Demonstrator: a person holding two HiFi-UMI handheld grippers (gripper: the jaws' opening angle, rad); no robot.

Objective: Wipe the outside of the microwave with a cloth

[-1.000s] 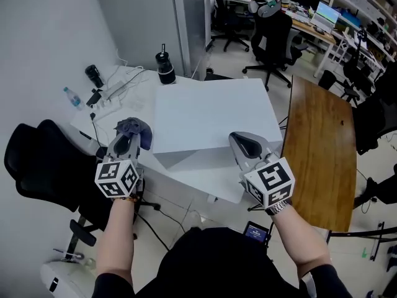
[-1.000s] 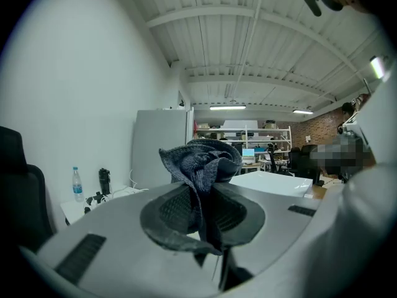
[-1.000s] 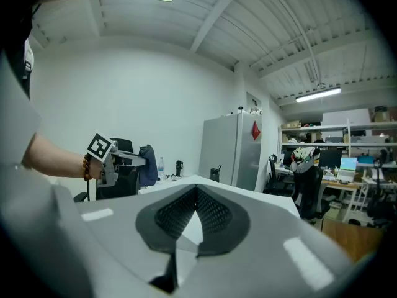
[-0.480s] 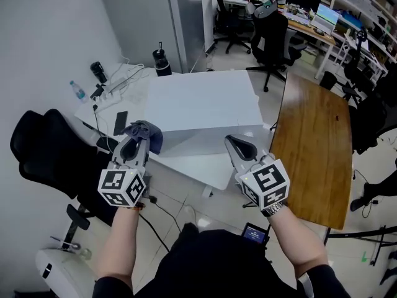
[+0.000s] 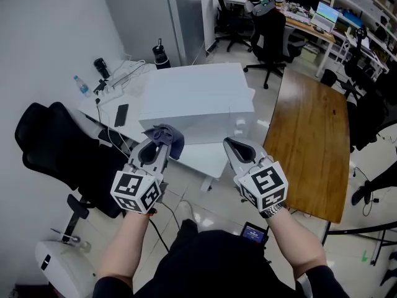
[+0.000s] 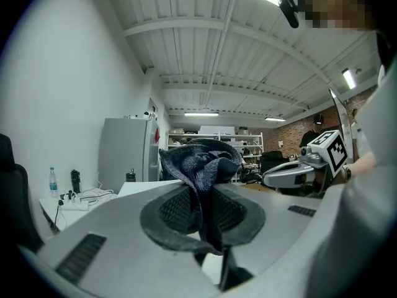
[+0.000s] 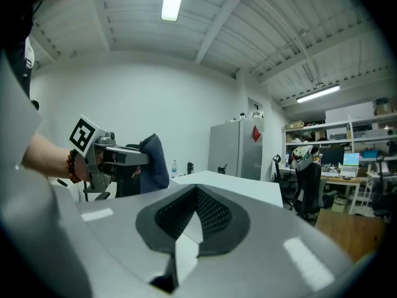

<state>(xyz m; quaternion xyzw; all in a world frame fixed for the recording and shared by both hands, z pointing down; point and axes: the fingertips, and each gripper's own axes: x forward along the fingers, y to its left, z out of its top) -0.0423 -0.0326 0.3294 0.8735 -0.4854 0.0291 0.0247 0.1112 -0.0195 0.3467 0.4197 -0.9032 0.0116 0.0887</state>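
The left gripper is clamped on the bunched cloth near the white microwave, and the right gripper is closed and empty; hard rubbing could drag the cloth loose.

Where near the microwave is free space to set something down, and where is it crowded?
Free: the wooden table right of the microwave, mostly bare, and the narrow strip of the white table in front of the microwave. Crowded: that table's left end, with phone, cables and bottle.
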